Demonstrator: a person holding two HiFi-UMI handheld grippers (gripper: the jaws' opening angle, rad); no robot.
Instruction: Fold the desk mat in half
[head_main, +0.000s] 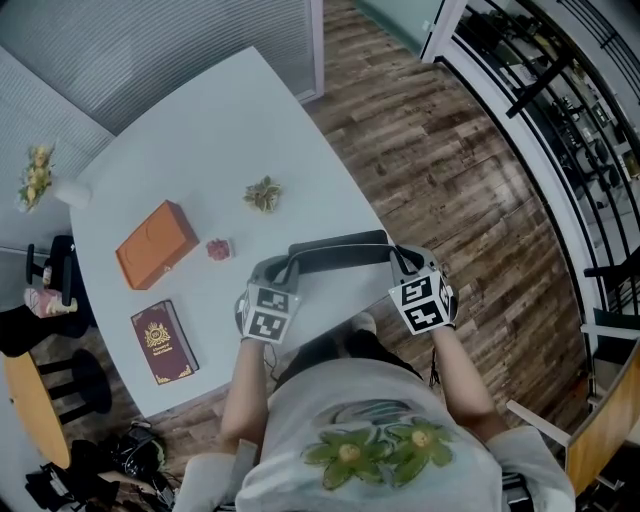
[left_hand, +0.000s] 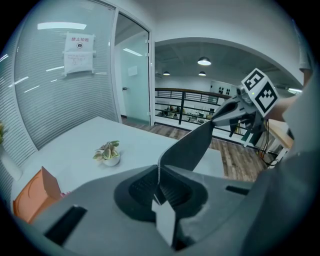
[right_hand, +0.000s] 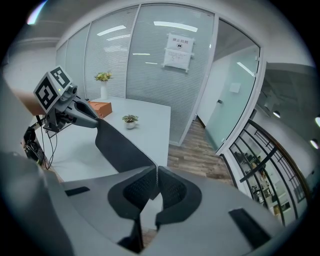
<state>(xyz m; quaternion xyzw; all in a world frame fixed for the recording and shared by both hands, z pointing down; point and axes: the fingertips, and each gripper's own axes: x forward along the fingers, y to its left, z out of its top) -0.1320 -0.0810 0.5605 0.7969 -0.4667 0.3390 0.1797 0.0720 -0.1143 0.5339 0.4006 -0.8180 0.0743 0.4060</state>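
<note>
The desk mat (head_main: 340, 251) shows as a dark band lifted off the near edge of the pale table (head_main: 200, 130). It hangs stretched between my two grippers. My left gripper (head_main: 283, 268) is shut on its left corner, and the thin edge runs straight between the pads in the left gripper view (left_hand: 159, 172). My right gripper (head_main: 398, 262) is shut on the right corner, with the mat (right_hand: 120, 147) pinched at the pads (right_hand: 157, 172). Each gripper view shows the other gripper at the mat's far end: the right gripper (left_hand: 235, 107) and the left gripper (right_hand: 80, 114).
On the table lie an orange box (head_main: 155, 243), a dark red book (head_main: 162, 341), a small potted plant (head_main: 263, 194) and a small pink object (head_main: 218, 249). A vase of flowers (head_main: 38, 175) stands at the far left. Glass walls lie beyond, wooden floor and a black railing (head_main: 540, 90) at right.
</note>
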